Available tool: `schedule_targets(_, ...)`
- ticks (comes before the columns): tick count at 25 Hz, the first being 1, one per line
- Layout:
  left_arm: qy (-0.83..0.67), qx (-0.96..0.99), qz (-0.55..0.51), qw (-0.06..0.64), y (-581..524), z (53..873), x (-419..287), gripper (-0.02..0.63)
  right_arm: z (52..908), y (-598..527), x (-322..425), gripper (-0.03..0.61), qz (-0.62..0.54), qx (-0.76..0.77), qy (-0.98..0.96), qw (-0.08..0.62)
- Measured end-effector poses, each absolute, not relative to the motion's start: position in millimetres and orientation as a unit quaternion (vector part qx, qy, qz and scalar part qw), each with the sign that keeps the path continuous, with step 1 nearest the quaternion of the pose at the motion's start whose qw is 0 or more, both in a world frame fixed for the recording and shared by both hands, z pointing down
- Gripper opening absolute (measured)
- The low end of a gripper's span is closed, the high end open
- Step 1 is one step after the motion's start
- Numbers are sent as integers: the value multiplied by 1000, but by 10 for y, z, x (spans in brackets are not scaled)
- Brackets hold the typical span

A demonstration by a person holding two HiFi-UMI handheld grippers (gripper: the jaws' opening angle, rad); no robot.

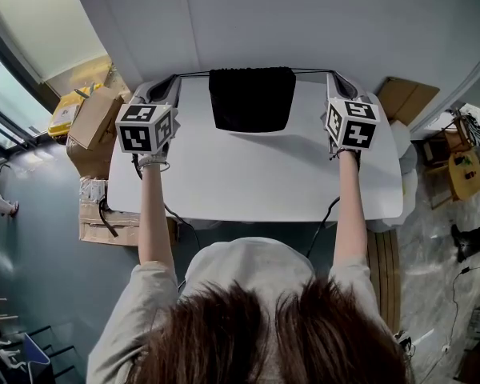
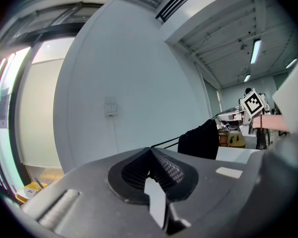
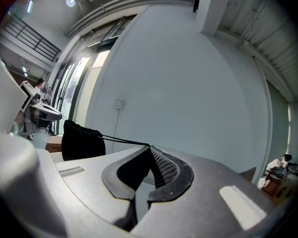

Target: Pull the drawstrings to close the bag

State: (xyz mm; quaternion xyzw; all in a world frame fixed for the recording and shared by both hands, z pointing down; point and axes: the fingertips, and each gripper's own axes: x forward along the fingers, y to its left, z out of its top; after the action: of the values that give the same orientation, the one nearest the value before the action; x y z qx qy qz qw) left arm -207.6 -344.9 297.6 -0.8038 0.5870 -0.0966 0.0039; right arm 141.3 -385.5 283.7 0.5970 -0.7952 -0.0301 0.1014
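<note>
A brown cardboard box (image 1: 92,118) is seen on the floor, out to the left of the left hand-held gripper (image 1: 174,78). That hand-held gripper is made of smooth grey plastic, and a cube (image 1: 146,126) printed with square black-and-white markers is carried on it. Its jaws are pressed fully together, and a thin black drawstring (image 1: 194,74) is pinched between its dark, finely ribbed pads. The cord is drawn taut from the tip towards the right.

A black drawstring bag (image 1: 252,98) of soft, matt cloth is found midway between the two hand-held grippers, level with their tips and above the far part of the white, smooth bench (image 1: 256,174). It is roughly rectangular with rounded lower corners, and its top edge is puckered along the cord. Whether its lower edge rests on the bench cannot be told.

A second taut black drawstring (image 1: 310,71) is led from the bag's right side into the right hand-held gripper (image 1: 331,75). Its jaws are likewise clamped shut on the cord, between pads of the same ribbed texture. A marker cube (image 1: 352,122) of the same kind is borne on it.
</note>
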Motion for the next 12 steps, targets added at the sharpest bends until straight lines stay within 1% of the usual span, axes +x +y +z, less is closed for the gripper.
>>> schedule_targets(12,597,-797,-88,3,-3402,2957,-2125,2,2820,-3845,1484,14,-23,614,-785,81)
